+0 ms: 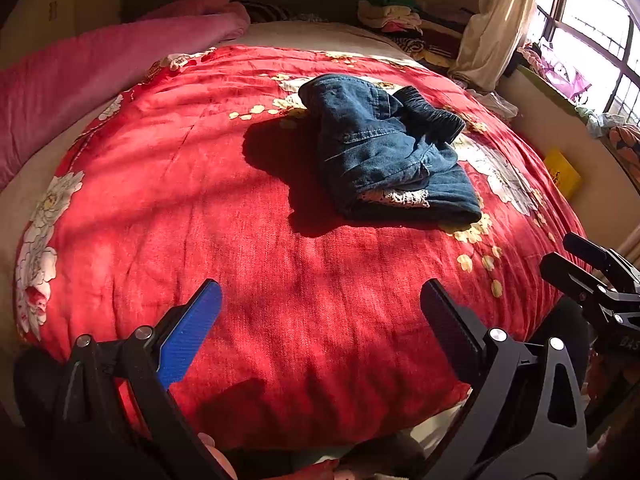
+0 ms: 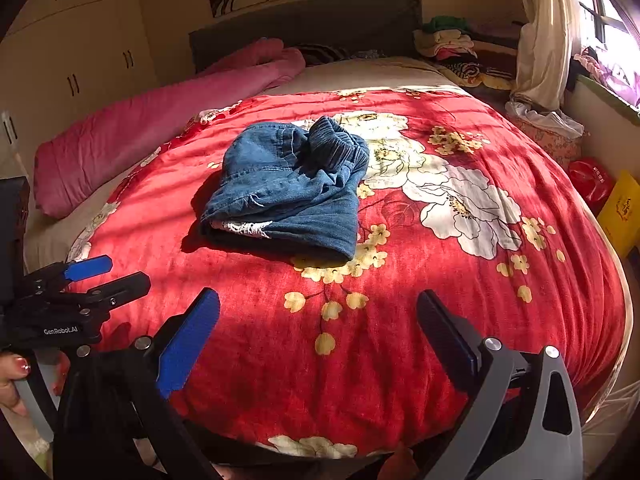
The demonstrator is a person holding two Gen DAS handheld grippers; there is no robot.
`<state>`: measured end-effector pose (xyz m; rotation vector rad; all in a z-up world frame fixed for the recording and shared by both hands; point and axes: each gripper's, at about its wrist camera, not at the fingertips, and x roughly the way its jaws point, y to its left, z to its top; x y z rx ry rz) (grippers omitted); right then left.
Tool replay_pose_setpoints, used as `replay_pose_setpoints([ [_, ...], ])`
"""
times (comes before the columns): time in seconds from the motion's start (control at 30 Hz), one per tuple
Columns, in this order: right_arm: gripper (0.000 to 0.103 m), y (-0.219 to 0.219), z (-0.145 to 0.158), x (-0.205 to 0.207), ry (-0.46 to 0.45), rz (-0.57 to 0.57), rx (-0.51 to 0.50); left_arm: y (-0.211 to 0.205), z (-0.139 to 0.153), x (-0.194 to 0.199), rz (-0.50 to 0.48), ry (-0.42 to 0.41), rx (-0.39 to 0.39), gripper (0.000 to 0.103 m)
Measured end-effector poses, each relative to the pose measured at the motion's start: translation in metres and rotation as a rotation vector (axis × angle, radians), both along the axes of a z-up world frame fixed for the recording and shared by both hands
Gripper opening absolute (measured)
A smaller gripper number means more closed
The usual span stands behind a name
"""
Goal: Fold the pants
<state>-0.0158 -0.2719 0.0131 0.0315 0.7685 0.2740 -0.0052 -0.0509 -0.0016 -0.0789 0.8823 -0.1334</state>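
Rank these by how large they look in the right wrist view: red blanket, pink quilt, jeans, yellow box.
1. red blanket
2. pink quilt
3. jeans
4. yellow box, partly cut off at the edge, so its full size is uncertain.

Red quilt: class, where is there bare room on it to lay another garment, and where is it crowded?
The widest bare patch of the red quilt lies between the folded jeans and the near edge, ahead of both open grippers. A second patch runs left of the jeans toward the pink blanket. The clothes pile crowds the far right corner by the curtain.
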Motion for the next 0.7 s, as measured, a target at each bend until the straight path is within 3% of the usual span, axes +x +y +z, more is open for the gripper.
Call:
replay_pose_setpoints([
  [0.7, 0.098, 0.0011, -0.0005, -0.0003, -0.001, -0.002, -0.006, 0.0004, -0.0018, 0.0014, 0.024, 0.011, 0.033, 0.093],
])
